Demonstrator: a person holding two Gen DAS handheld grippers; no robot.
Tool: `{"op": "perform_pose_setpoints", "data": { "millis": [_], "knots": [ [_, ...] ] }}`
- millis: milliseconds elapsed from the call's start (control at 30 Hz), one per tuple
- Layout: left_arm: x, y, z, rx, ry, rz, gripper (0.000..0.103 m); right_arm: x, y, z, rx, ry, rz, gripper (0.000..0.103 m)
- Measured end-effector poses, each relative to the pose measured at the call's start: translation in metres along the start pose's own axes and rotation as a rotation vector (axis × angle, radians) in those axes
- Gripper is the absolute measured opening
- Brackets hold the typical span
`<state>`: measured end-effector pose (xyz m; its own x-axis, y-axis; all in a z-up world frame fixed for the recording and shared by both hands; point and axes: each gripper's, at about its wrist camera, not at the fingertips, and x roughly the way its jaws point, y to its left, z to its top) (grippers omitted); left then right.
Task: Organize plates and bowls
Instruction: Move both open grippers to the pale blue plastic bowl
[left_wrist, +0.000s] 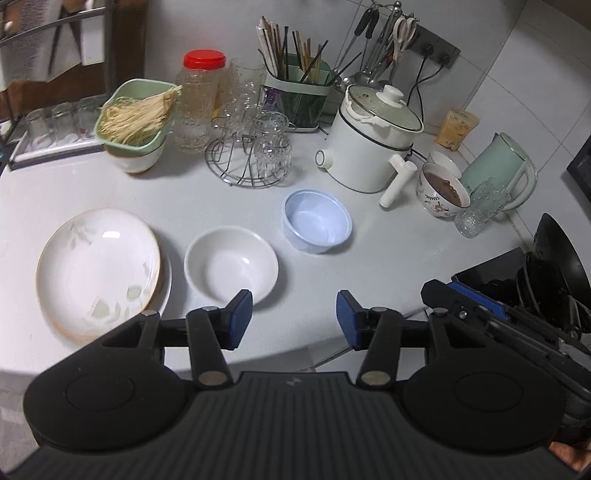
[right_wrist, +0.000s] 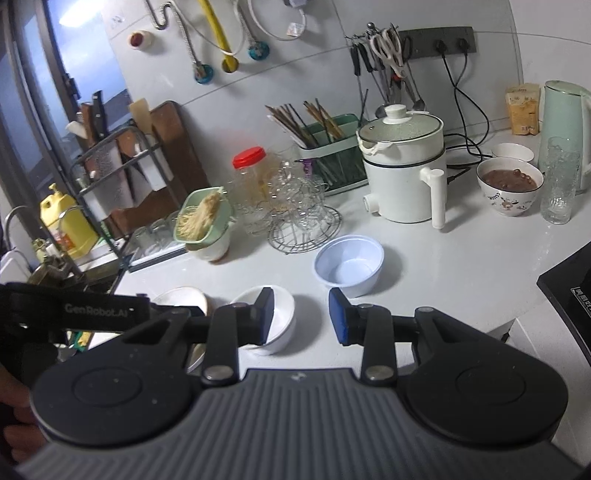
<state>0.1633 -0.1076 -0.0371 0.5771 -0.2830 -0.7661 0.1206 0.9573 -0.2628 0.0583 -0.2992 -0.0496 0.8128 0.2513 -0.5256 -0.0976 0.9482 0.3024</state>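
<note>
On the white counter a stack of two white plates (left_wrist: 99, 266) with a leaf pattern lies at the left. A white bowl (left_wrist: 231, 266) sits just to their right, and a pale blue bowl (left_wrist: 317, 221) stands further back and to the right. My left gripper (left_wrist: 294, 319) hovers open over the counter's front edge, its left pad overlapping the white bowl's near rim, with nothing between the pads. My right gripper (right_wrist: 303, 315) is open and empty above the counter. In its view the white bowl (right_wrist: 282, 317) is half hidden behind the left finger, with the blue bowl (right_wrist: 349, 267) ahead.
Behind the bowls stand a wire rack of glasses (left_wrist: 255, 147), a white electric pot (left_wrist: 373, 144), a chopstick holder (left_wrist: 299, 96) and a green basket of noodles on a bowl (left_wrist: 136, 122). At the right are a floral bowl of brown food (left_wrist: 441, 192), a glass (left_wrist: 480, 208) and a green kettle (left_wrist: 498, 166).
</note>
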Motion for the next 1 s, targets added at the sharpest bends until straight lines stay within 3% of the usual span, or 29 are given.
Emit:
{"op": "perform_pose_setpoints", "data": {
  "millis": [567, 667, 767, 1000],
  "knots": [
    [0.152, 0.043, 0.127, 0.047, 0.111, -0.104, 0.058, 0.136, -0.015, 0.050, 0.072, 0.073, -0.145, 0.036],
    [0.179, 0.055, 0.140, 0.039, 0.144, -0.108, 0.058, 0.159, -0.019, 0.057, 0.092, 0.100, -0.154, 0.036],
    [0.203, 0.066, 0.151, 0.021, 0.181, -0.131, 0.058, 0.178, -0.020, 0.063, 0.084, 0.124, -0.184, 0.047],
    [0.250, 0.071, 0.160, 0.047, 0.277, -0.188, 0.058, 0.214, -0.043, 0.060, 0.151, 0.189, -0.298, 0.047]
  ]
}}
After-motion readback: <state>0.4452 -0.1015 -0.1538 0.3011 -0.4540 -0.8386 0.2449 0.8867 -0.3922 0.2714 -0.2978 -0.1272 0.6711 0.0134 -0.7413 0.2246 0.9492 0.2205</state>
